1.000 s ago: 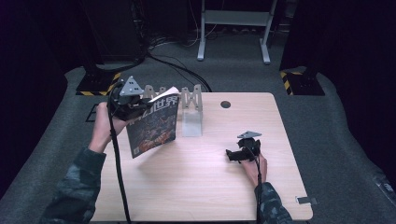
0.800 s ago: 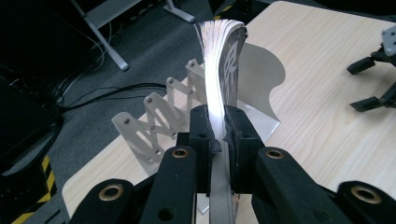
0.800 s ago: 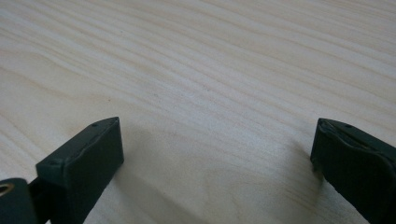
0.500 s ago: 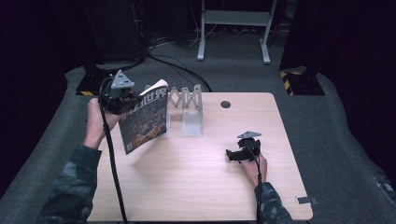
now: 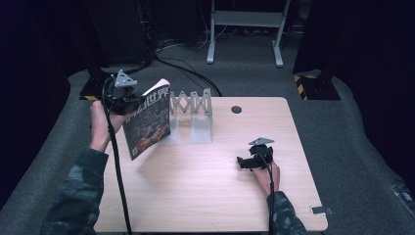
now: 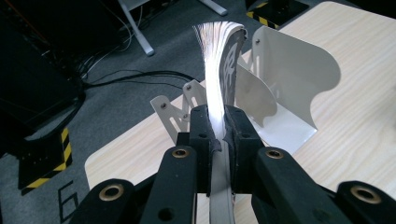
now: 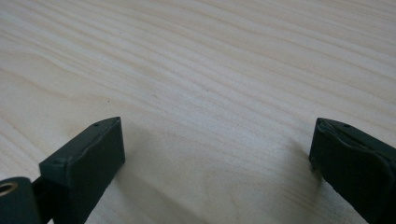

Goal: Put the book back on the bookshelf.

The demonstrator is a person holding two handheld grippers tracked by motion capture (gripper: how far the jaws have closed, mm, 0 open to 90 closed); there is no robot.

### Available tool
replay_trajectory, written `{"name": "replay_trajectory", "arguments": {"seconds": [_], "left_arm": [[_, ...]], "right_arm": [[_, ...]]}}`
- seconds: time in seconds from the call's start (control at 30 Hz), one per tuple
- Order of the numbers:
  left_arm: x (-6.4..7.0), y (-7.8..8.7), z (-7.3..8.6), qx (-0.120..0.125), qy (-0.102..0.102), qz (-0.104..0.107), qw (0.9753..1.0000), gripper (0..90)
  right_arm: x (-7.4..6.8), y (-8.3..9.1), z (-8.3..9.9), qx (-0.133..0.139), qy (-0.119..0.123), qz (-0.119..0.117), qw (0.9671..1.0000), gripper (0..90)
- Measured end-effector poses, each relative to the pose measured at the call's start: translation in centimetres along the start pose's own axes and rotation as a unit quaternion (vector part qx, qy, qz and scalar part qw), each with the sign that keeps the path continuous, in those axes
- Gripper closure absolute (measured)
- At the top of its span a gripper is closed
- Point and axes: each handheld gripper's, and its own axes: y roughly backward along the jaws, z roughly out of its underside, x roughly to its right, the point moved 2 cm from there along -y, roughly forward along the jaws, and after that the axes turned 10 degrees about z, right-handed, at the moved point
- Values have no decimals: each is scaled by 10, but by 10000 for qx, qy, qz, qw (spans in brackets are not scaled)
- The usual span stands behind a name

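At the upper left of the high view, the left gripper is clamped on the top edge of a magazine, which hangs tilted below it, just left of the white rack. At lower right, the right gripper rests on the table, jaws apart.

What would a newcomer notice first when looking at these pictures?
Probably the magazine, held up in the air over the table's left edge, clamped between the jaws of the left gripper with its pages fanning out above them. Just to its right stands a white expanding book rack at the back of the wooden table. The right gripper rests low on the table, jaws wide apart and empty.
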Motion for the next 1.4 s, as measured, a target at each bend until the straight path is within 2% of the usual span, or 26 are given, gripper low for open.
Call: {"name": "replay_trajectory", "arguments": {"seconds": [0.4, 0.77, 1.0, 1.1, 1.17, 1.2, 1.23, 1.33, 1.4], "left_arm": [[-18, -21, -1, 135, 553, -182, 9982, 827], [-21, -36, -5, 320, 871, -427, 9948, 827], [-24, -45, -8, 520, 1121, -645, 9902, 827], [-25, -50, -7, 686, 1271, -740, 9867, 827], [-25, -53, -6, 664, 1352, -728, 9859, 827], [-26, -55, -5, 663, 1383, -741, 9854, 828], [-26, -58, -4, 752, 1436, -765, 9838, 828], [-29, -62, 0, 737, 1558, -801, 9818, 828], [-30, -65, 3, 842, 1687, -844, 9784, 828]], "right_arm": [[0, 0, 0, 2, -5, 3, 10000, 29], [0, 1, 0, -27, -59, 11, 10000, 35], [0, 1, 0, -16, -62, 14, 10000, 35], [0, 1, 0, -16, -58, 14, 10000, 35], [-1, 1, 0, -17, -106, 16, 9999, 36], [0, 1, 0, -15, -54, 16, 10000, 36], [-1, 1, 0, -26, -147, 14, 9999, 36], [-1, 1, 0, -16, -95, 16, 10000, 37], [-1, 1, 0, -21, -123, 10, 9999, 37]]}}
